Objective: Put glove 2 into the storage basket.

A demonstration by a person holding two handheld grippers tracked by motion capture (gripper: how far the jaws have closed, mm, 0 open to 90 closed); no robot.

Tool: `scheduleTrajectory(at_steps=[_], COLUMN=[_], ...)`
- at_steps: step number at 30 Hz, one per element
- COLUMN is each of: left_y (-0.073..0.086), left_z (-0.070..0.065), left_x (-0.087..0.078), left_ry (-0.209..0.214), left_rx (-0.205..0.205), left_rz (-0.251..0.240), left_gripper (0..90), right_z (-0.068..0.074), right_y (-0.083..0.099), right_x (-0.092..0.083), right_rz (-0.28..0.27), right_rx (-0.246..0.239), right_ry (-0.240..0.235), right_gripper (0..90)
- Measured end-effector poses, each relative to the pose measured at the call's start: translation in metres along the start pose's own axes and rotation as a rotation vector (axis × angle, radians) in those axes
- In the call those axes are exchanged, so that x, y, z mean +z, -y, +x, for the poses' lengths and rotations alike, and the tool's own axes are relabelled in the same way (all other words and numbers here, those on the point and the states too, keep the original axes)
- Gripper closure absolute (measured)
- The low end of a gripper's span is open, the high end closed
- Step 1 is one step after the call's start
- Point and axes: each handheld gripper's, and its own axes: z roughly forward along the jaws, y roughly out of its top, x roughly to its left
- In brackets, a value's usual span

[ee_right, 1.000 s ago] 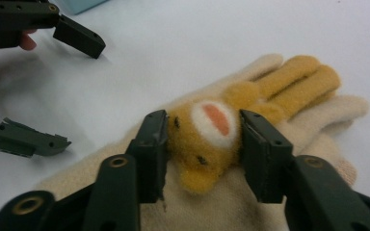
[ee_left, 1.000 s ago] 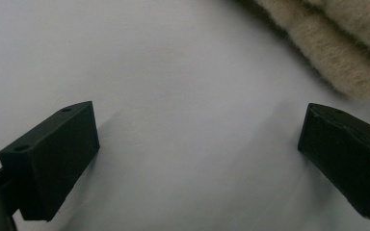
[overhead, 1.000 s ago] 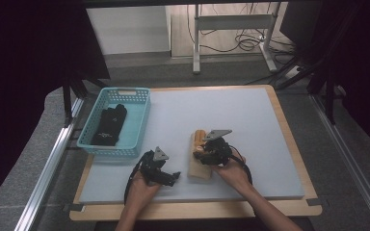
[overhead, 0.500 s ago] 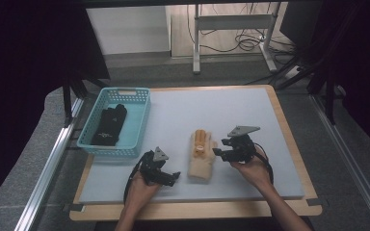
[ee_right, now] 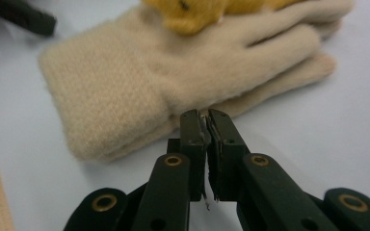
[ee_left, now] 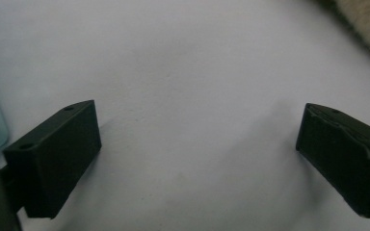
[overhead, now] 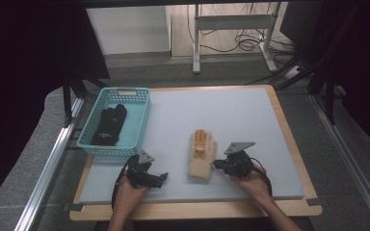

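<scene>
High view is showing the cream glove (overhead: 201,156) lying flat on the grey mat (overhead: 221,115), right gripper (overhead: 218,165) sitting just beside its cuff edge with jaws pressed together on nothing. Left gripper (overhead: 161,179) is resting spread wide apart near the blue basket (overhead: 139,120), which is holding a black glove (overhead: 110,124).

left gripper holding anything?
No: in the left gripper view, the left gripper has its jaws wide apart over the bare mat, nothing between them.
</scene>
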Motion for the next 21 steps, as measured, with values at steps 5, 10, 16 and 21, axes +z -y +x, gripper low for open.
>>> scheduleTrajectory(at_steps=[5, 10, 16, 21], left_y=[-0.001, -0.001, -0.001, 0.000], left_z=[-0.003, -0.003, -0.003, -0.003], left_x=[0.002, 0.002, 0.002, 0.002], left_ry=[-0.019, -0.019, -0.019, -0.019], left_rx=[0.025, 0.025, 0.026, 0.026], left_rz=[0.014, 0.014, 0.014, 0.014], left_gripper=[1.0, 1.0, 1.0, 1.0], right_z=[0.008, 0.015, 0.022, 0.028], right_y=[-0.001, -0.007, -0.017, -0.028], right_x=[0.012, 0.021, 0.035, 0.049], right_rz=[0.006, 0.004, -0.008, -0.015], right_rx=[-0.031, -0.044, -0.047, -0.056], right_ry=[-0.006, -0.026, -0.047, -0.054], right_gripper=[84.2, 84.4, 84.3, 84.3])
